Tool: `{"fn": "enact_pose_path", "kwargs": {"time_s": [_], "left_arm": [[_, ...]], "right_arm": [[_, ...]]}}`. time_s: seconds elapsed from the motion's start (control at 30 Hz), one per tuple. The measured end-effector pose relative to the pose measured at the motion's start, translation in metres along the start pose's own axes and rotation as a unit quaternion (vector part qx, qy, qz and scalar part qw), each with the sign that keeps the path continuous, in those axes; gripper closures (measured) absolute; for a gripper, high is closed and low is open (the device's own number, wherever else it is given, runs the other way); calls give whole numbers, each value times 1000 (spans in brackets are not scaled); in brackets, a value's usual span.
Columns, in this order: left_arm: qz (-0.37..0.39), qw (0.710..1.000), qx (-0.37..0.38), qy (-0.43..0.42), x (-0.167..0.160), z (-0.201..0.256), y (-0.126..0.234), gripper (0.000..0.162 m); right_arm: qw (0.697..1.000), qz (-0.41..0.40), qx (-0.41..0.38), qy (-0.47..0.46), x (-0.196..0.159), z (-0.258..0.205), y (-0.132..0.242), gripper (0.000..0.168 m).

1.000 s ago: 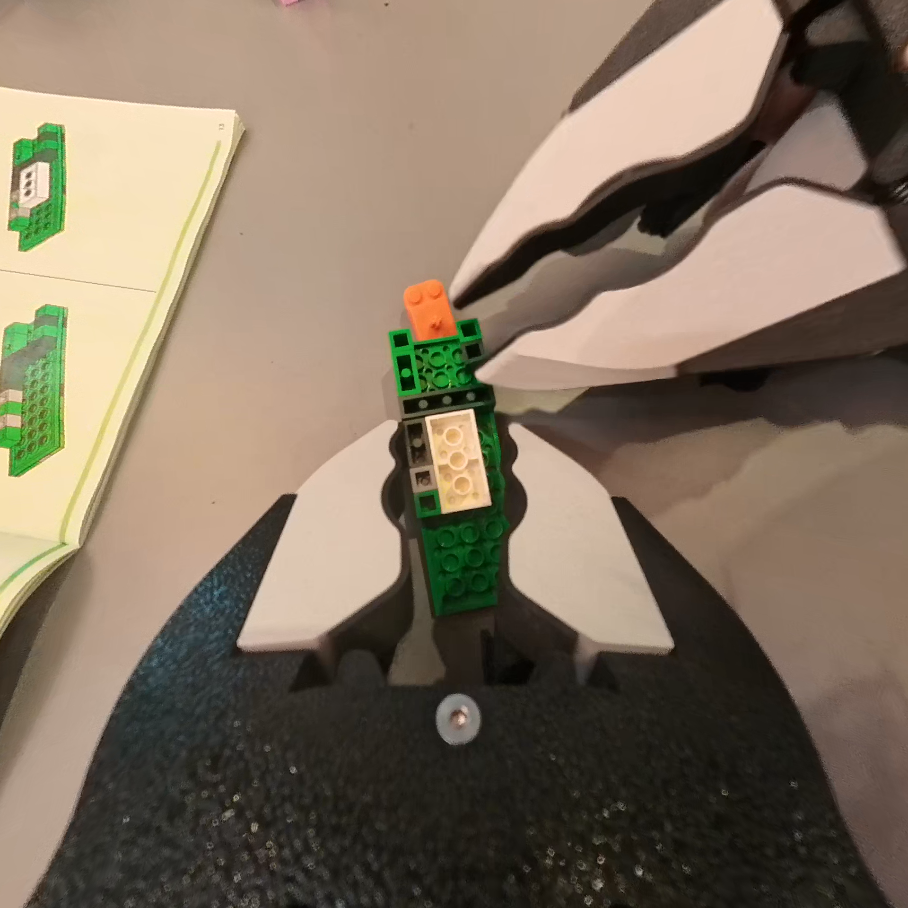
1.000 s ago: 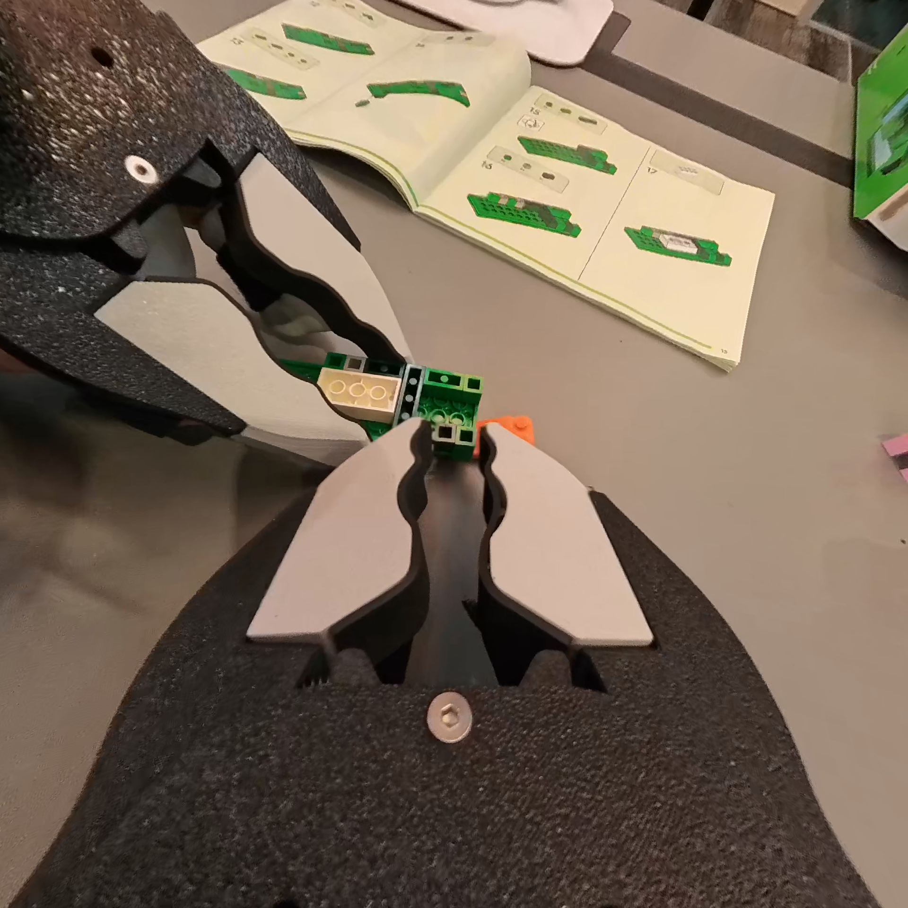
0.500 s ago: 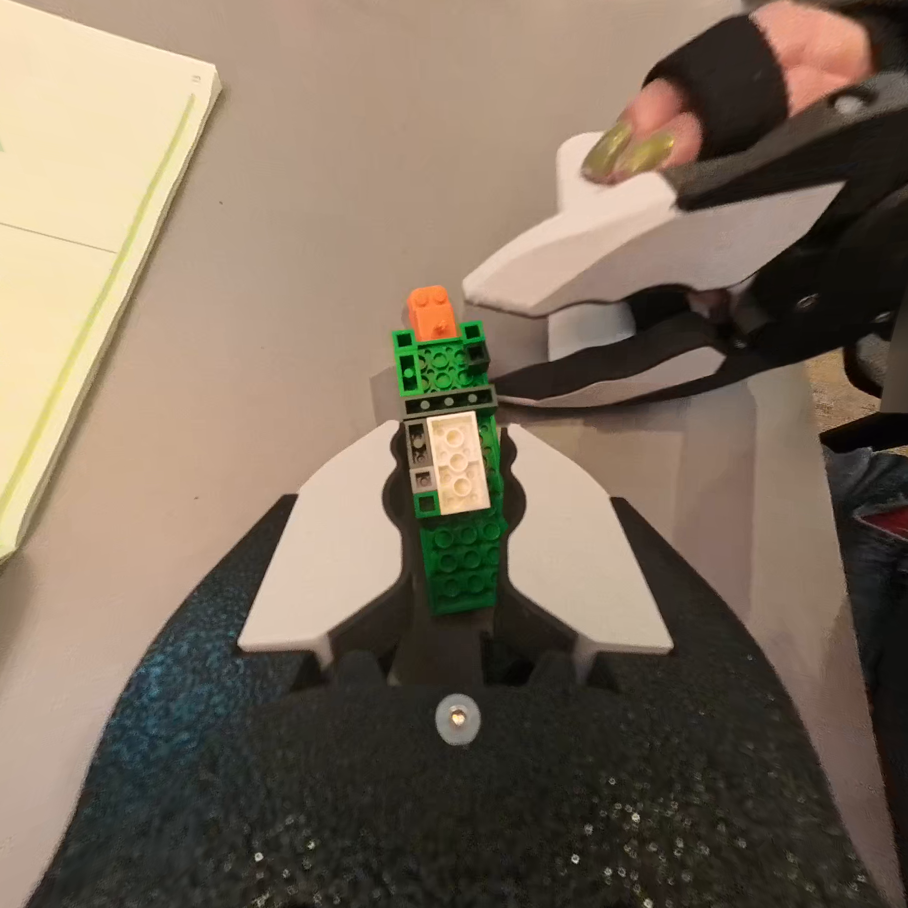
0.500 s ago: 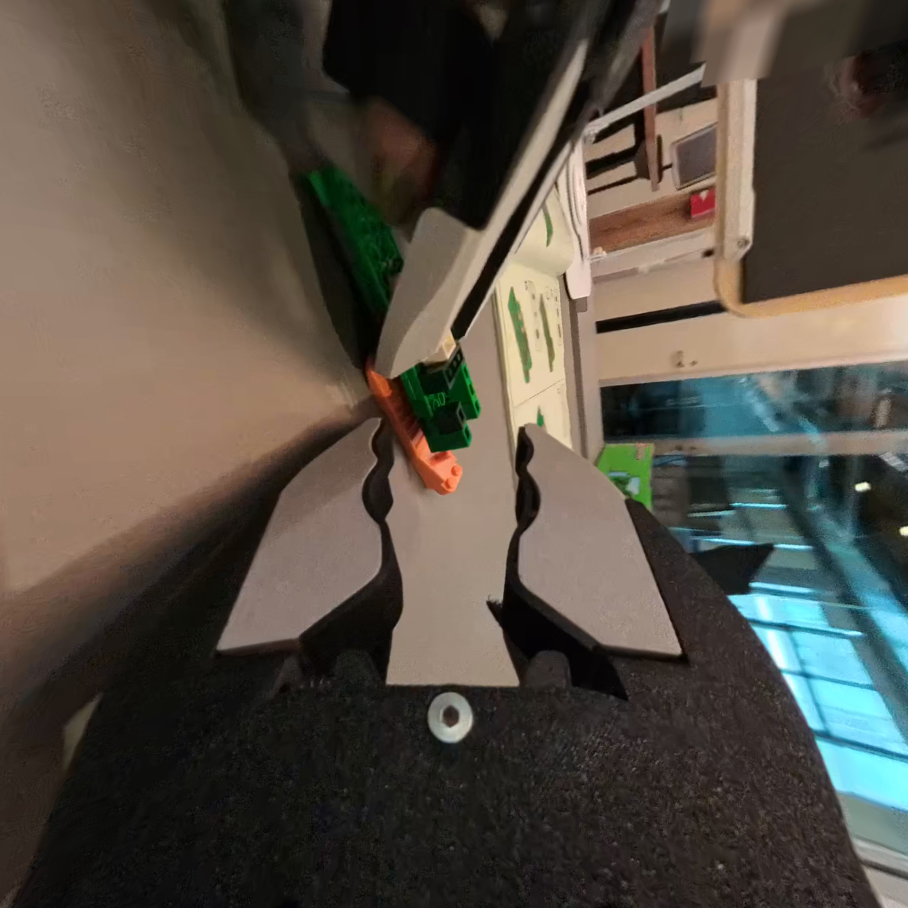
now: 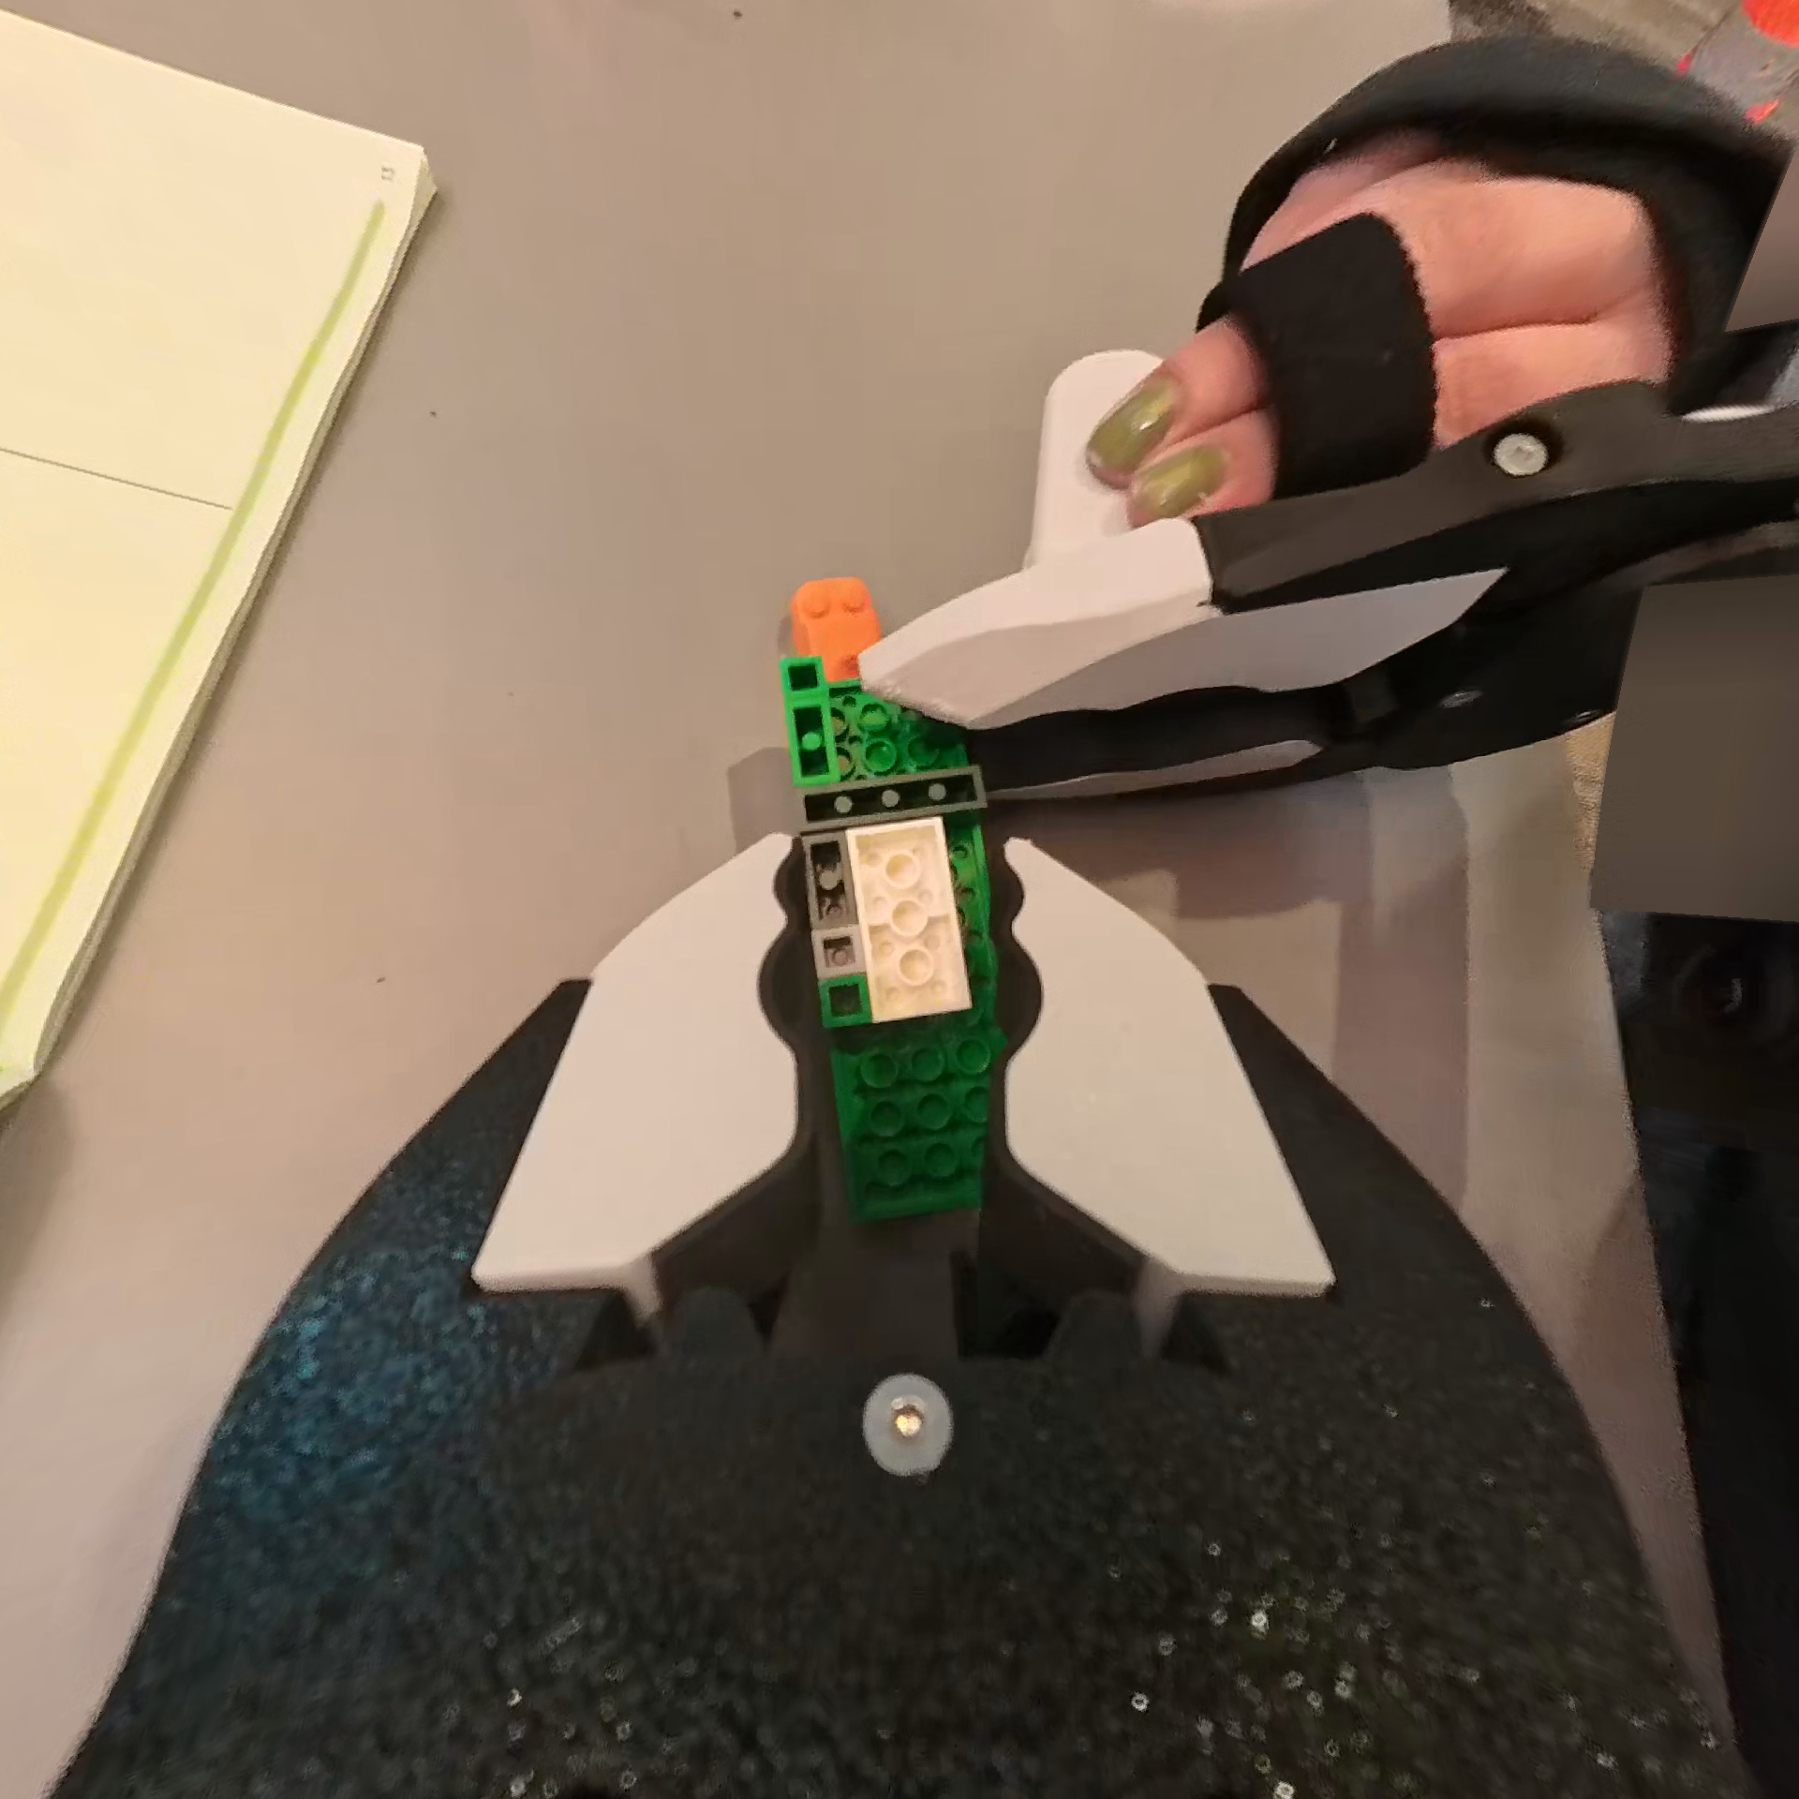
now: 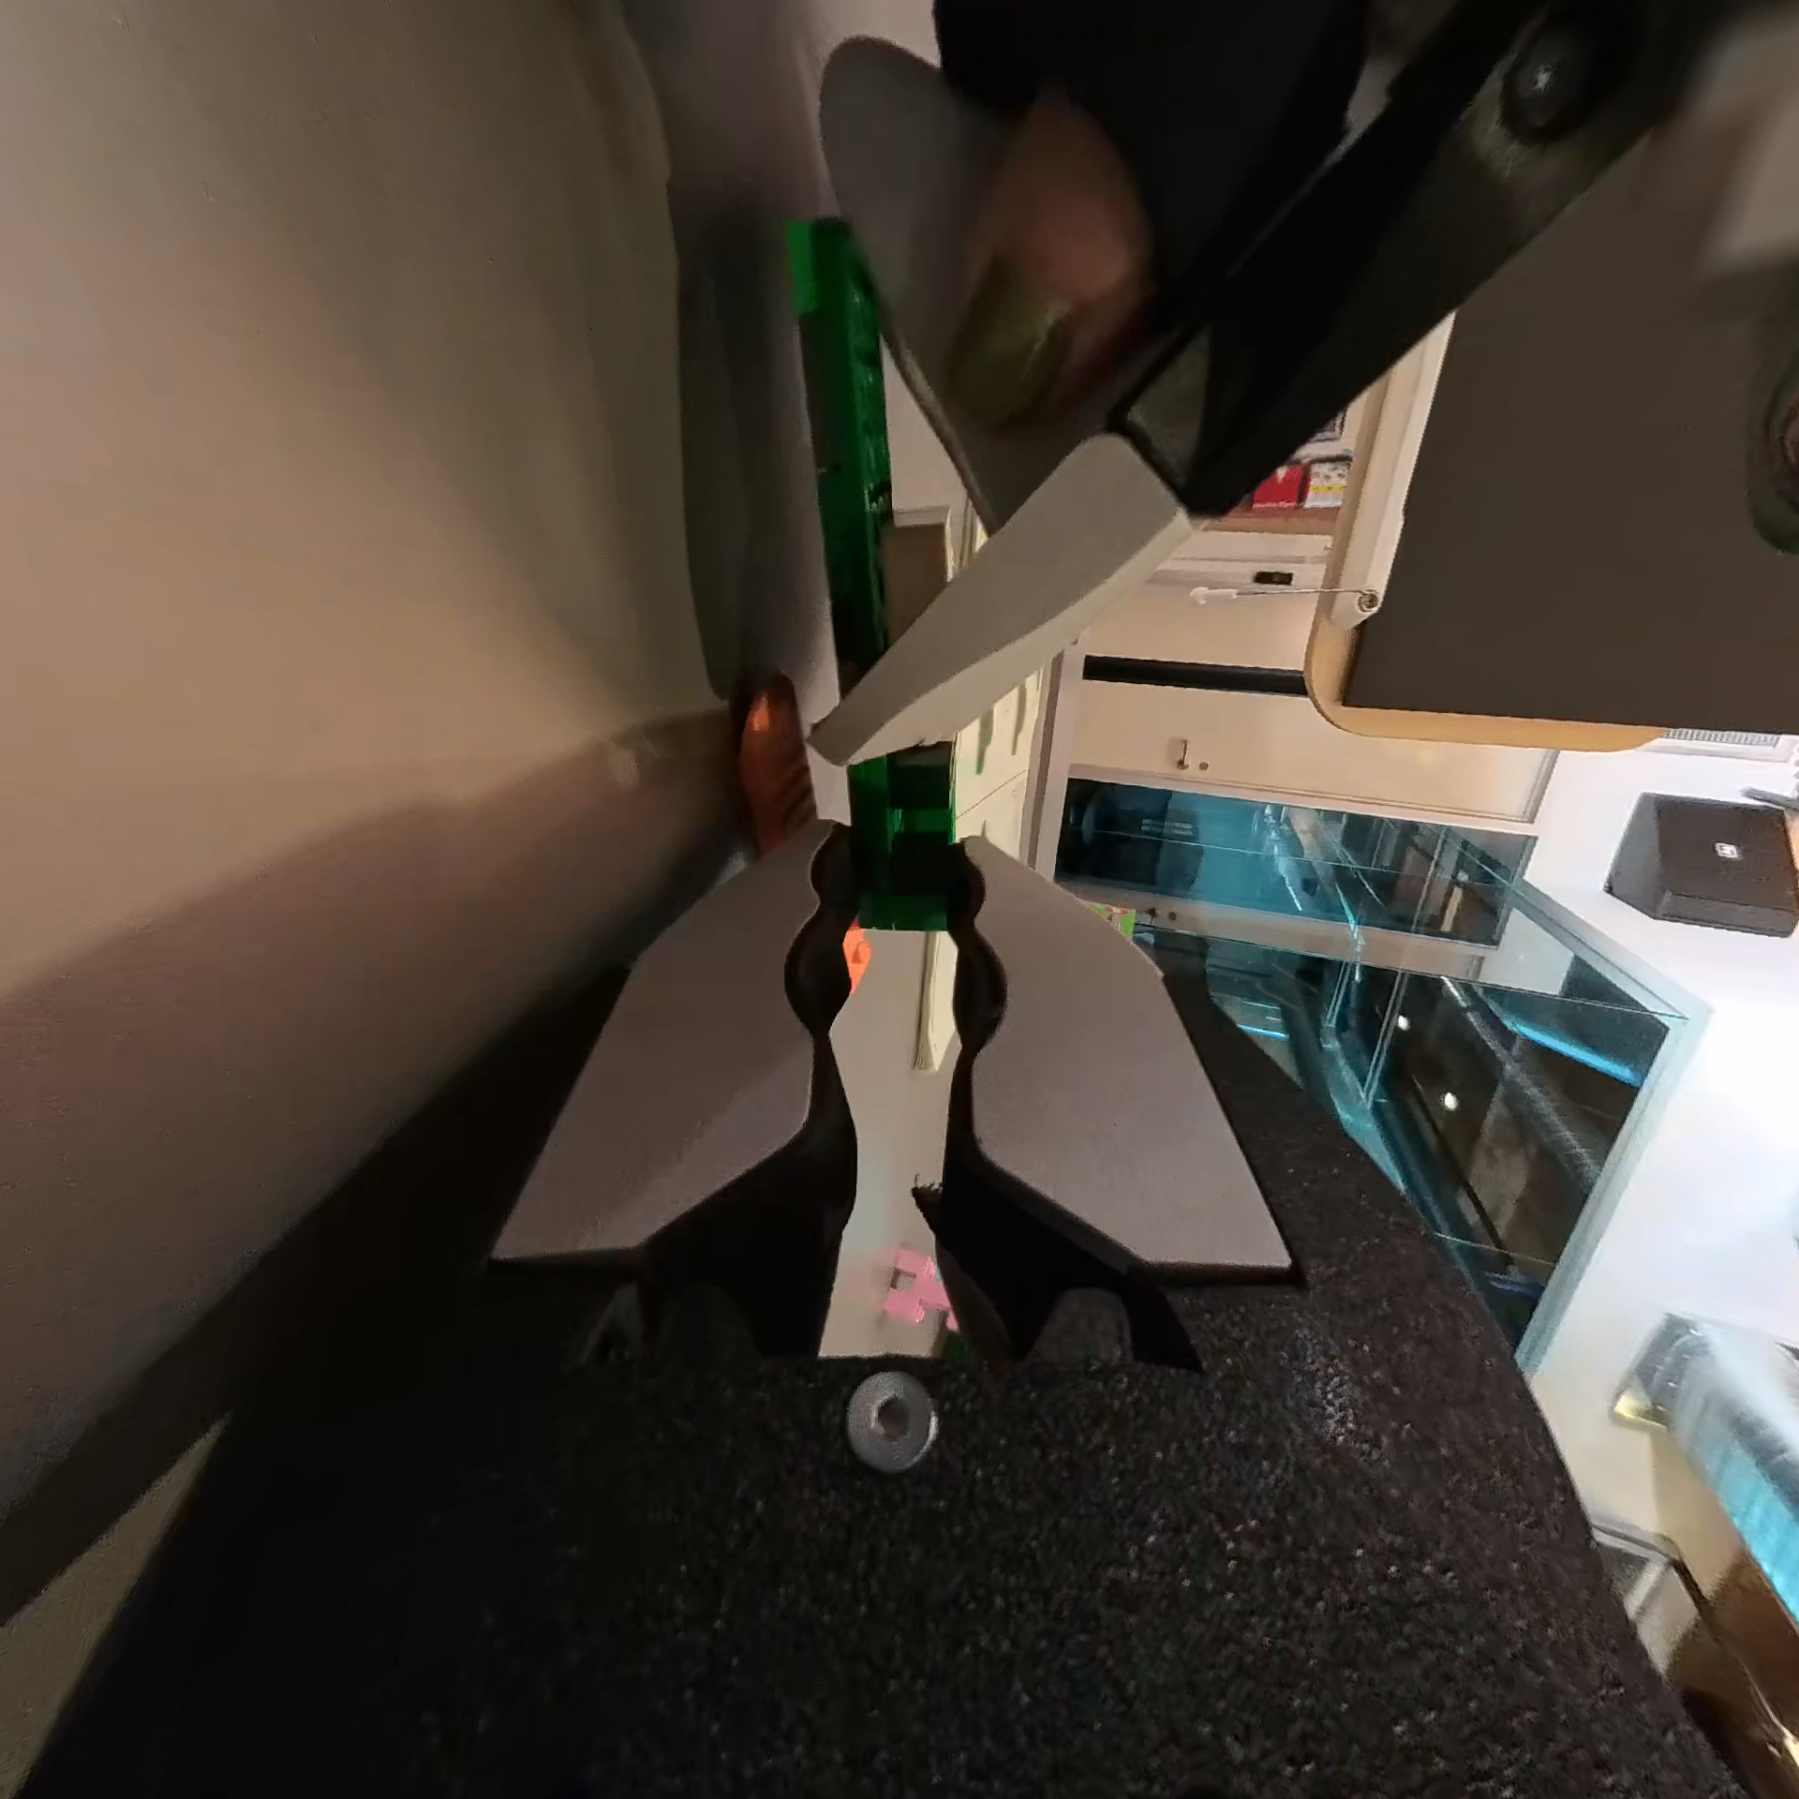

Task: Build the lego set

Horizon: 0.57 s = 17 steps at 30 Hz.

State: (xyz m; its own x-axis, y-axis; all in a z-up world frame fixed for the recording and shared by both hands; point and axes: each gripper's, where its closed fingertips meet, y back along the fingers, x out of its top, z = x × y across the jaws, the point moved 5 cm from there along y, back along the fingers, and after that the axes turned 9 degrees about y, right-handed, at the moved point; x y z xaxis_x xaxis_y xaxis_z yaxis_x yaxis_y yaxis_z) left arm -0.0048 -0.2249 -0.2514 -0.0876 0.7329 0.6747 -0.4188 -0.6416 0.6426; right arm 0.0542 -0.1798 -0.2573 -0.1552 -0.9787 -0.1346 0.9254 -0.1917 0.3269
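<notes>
Left wrist view
Left gripper (image 5: 900, 847): pinching the green lego assembly (image 5: 910, 1090) between its two grey fingers, the build running lengthwise down the gap and sticking out past the tips
Green lego assembly: a long green studded plate held above the grey table (image 5: 604, 409); a white brick (image 5: 910, 920) sits on it between the fingertips, small grey pieces just left of the white one, a dark strip (image 5: 891, 800) crossing it just beyond
Orange brick (image 5: 832, 628): at the far end of the build, touching the green part
Right gripper (image 5: 935, 725): comes in from the right, turned on its side; its upper grey finger lies over the far green end and touches the orange brick, its lower finger runs beneath; it looks clamped on that end
Hand (image 5: 1382, 321): in a black fingerless glove on the right gripper, fingertips resting on its grey part
Instruction booklet (image 5: 175, 506): pale yellow-green pages at the left edge, lying on the table, well apart from the build

Right wrist view
Right gripper (image 6: 900, 862): view rolled sideways and blurred; its fingertips close on the near end of the green lego assembly (image 6: 900, 847), gap narrow
Orange brick (image 6: 774, 750): just left of the green end, blurred
Left gripper (image 6: 827, 745): one grey finger slants down from upper right to the build
Pink piece (image 6: 915, 1295): small, seen low between the fingers, blurred
</notes>
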Motion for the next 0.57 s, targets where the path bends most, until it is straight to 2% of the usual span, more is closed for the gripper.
{"fn": "enact_pose_path", "kwargs": {"time_s": [0.1,0.2,0.27,0.37,0.43,0.5,0.57], "left_arm": [[-4,1000,1,1,-2,-2,0,127],[14,999,-33,21,4,-2,6,127],[16,999,-43,22,5,-6,10,127],[27,994,-97,47,8,-6,17,127],[41,986,-147,66,11,-3,24,127],[53,978,-187,77,15,0,31,127],[65,971,-215,79,18,2,38,127]], "right_arm": [[1000,2,-3,-2,1,-2,-2,150],[995,30,-15,-93,-2,8,2,147],[982,72,-10,-177,-4,17,7,135],[952,148,-1,-266,-4,30,17,131],[927,202,36,-313,0,34,22,132],[892,245,57,-376,0,43,27,129],[840,300,75,-446,-1,56,34,130]]}}
